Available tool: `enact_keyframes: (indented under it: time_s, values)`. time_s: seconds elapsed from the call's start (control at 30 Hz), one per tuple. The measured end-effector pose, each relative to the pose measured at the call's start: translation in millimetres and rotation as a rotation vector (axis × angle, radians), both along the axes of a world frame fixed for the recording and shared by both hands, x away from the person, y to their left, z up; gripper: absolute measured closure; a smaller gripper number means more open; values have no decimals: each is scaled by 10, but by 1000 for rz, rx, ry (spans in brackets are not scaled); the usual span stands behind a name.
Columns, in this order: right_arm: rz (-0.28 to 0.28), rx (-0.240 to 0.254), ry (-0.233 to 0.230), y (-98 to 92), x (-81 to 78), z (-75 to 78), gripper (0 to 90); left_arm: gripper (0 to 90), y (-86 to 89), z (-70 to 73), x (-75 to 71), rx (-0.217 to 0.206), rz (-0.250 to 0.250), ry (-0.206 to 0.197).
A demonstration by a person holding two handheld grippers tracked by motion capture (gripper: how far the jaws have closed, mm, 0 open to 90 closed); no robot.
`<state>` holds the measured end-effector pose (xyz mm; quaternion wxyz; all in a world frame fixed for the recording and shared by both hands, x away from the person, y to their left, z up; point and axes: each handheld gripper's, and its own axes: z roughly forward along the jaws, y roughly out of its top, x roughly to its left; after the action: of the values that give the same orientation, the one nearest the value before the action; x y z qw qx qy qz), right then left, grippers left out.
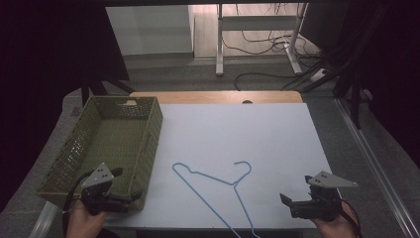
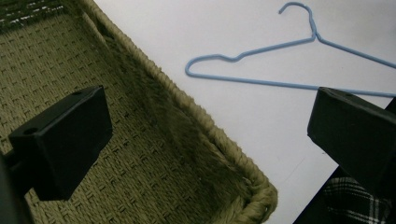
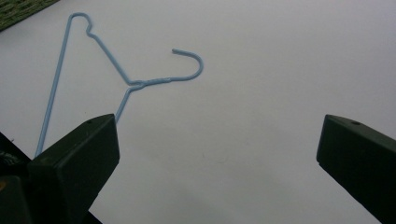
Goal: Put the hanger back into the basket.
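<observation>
A light blue wire hanger point(image 1: 210, 177) lies flat on the white table top point(image 1: 247, 134), near the front. Its hook points to the far right and its near corner reaches past the front edge. My left gripper point(image 1: 130, 197) hovers open over the near right corner of an olive woven basket point(image 1: 154, 131), jaws pointing right toward the hanger point(image 2: 261, 81). My right gripper point(image 1: 286, 199) is open at the front right, jaws pointing left, with the hanger point(image 3: 135, 84) a short way ahead. Neither gripper holds anything. The basket's inside looks bare where it shows.
The basket rim point(image 2: 205, 121) runs between the left gripper's jaws. A corner of the basket point(image 3: 18, 9) shows far off in the right gripper view. A strip of wooden table point(image 1: 213, 96) lies beyond the white sheet. Desk legs and cables point(image 1: 257, 44) stand on the floor behind.
</observation>
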<state>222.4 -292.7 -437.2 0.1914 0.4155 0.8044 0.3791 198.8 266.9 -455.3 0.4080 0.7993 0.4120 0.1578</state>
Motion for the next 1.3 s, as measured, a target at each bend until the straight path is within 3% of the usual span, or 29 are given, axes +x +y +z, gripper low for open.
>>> enact_keyframes:
  time_s: [0.33, 0.5, 1.03, 1.3]
  values:
    - [-13, 21, 13, -5, 5, -8, 0, 5, 27, -7, 7, -30, 3, -2]
    - [-9, 25, 28, 15, 11, -27, 0, 8, 28, 0, 15, -53, 1, 15]
    - [-5, 15, 47, 140, 10, -11, 0, 10, -65, 72, 25, -23, 8, 15]
    - [31, 21, 50, 276, 39, 23, 0, 5, -204, 138, 51, -24, -21, 0]
